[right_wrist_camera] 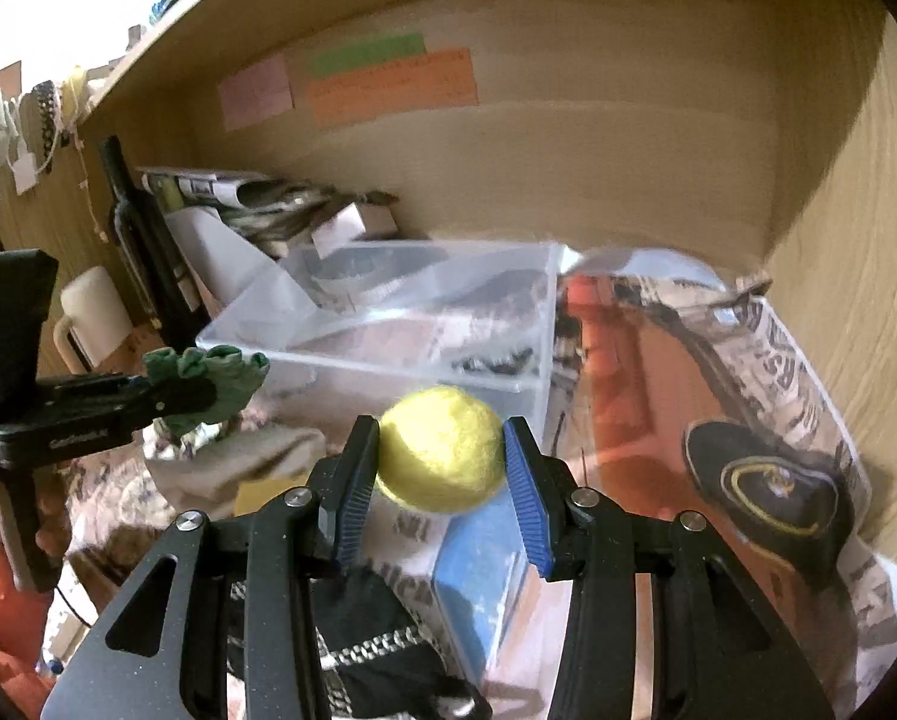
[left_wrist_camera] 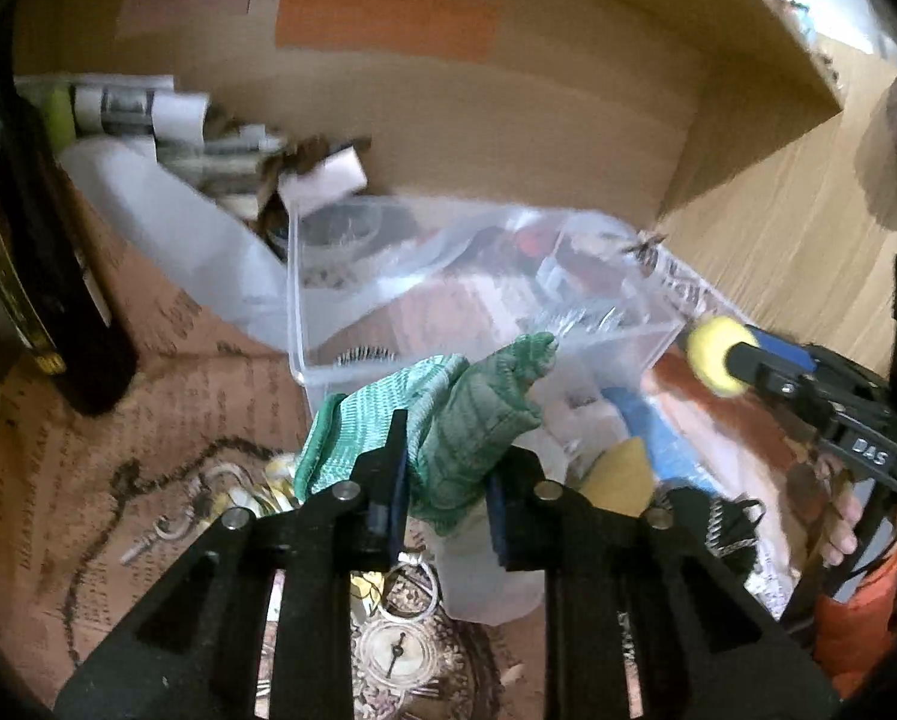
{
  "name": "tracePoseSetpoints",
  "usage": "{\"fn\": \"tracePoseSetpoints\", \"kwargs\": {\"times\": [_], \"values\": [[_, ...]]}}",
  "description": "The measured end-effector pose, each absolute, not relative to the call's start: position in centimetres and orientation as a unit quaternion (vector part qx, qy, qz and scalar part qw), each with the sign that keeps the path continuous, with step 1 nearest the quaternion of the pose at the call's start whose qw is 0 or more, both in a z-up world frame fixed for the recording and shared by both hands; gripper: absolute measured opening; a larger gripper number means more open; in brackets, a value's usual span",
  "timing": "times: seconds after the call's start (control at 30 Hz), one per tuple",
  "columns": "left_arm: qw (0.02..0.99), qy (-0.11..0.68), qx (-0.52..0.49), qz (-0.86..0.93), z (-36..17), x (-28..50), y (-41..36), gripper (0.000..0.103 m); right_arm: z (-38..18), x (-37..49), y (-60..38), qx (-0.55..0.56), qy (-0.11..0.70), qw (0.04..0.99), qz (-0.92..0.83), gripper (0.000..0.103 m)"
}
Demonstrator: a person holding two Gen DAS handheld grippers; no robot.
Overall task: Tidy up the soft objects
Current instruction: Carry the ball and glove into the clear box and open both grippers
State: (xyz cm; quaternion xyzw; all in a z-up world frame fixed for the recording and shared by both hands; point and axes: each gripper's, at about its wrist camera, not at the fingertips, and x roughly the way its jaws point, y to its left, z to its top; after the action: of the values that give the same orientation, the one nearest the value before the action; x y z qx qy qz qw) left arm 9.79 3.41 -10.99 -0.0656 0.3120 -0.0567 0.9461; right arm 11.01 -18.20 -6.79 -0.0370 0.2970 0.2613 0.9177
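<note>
My left gripper [left_wrist_camera: 442, 480] is shut on a green knitted glove [left_wrist_camera: 448, 414] and holds it just in front of a clear plastic bin [left_wrist_camera: 328, 312]. The glove also shows in the right wrist view [right_wrist_camera: 208, 381], left of the bin [right_wrist_camera: 382, 360]. My right gripper [right_wrist_camera: 442, 462] is shut on a yellow felt ball [right_wrist_camera: 439, 450], in front of the bin's near wall. In the left wrist view that ball [left_wrist_camera: 715, 357] sits to the right of the bin. The bin holds dark items I cannot make out.
All this is inside a wooden cupboard lined with newspaper. A dark bottle [right_wrist_camera: 139, 240] and a white mug [right_wrist_camera: 91, 312] stand at the left. A black cap [right_wrist_camera: 766, 492] lies at the right. A blue box [right_wrist_camera: 484, 582], a dark knitted item [right_wrist_camera: 376, 648] and trinkets [left_wrist_camera: 388, 648] lie in front.
</note>
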Motion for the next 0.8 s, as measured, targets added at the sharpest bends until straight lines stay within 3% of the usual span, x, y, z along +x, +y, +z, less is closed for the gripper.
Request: {"fn": "tracePoseSetpoints", "kwargs": {"times": [0.43,0.8], "values": [[0.971,0.226,-0.05,-0.05,-4.9,9.5,3.3,0.021,-2.8,12.4,-16.2,-0.038,0.231,0.93,0.285,0.039],[0.958,0.272,-0.077,-0.047,-6.8,15.8,4.1,0.021,-3.4,15.7,-13.7,-0.061,0.253,0.918,0.299,0.039]]}}
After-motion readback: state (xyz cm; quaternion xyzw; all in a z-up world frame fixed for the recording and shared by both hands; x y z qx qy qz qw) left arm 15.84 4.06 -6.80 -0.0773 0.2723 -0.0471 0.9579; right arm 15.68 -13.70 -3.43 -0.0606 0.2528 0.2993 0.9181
